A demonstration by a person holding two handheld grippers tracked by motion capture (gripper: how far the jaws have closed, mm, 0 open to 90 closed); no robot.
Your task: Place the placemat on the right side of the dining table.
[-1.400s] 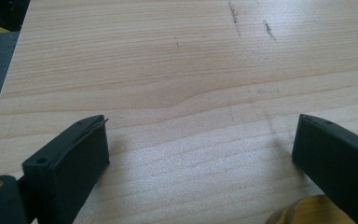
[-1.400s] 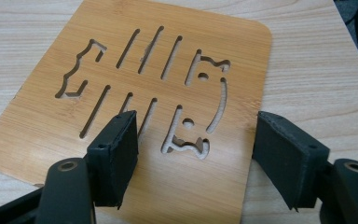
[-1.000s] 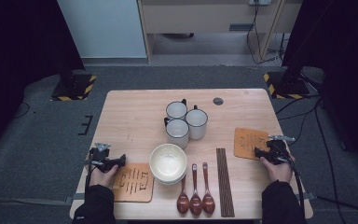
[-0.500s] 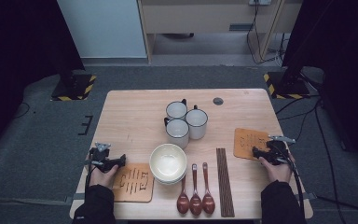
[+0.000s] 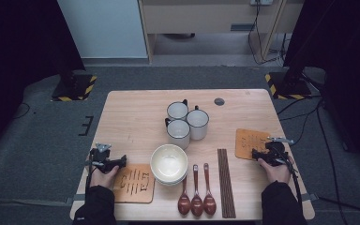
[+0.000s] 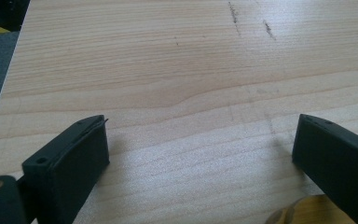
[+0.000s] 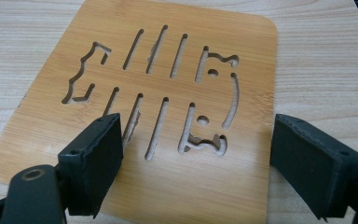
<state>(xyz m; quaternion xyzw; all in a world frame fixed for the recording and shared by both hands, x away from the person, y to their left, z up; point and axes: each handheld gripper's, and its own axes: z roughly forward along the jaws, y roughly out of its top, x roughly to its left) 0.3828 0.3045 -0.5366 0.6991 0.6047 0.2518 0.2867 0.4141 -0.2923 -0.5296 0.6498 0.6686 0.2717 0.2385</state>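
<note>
A slotted wooden trivet (image 5: 251, 142) lies flat near the table's right edge. My right gripper (image 5: 255, 153) hovers low over its near end. In the right gripper view the trivet (image 7: 168, 84) lies under the gripper (image 7: 196, 126). The jaws have just been opening, stand wide apart and touch nothing. A second trivet (image 5: 135, 183) lies at the front left. My left gripper (image 5: 123, 161) stands open beside its far left corner, over bare wood (image 6: 198, 121). A rounded tan edge (image 6: 303, 212), perhaps that trivet, peeks in beside the right jaw.
A cream bowl (image 5: 169, 163) sits at the front middle, with three white mugs (image 5: 187, 123) clustered behind it. Three brown spoons (image 5: 196, 192) and a bundle of dark chopsticks (image 5: 226, 183) lie at the front. The wooden table (image 5: 136, 112) has bare room at the far left.
</note>
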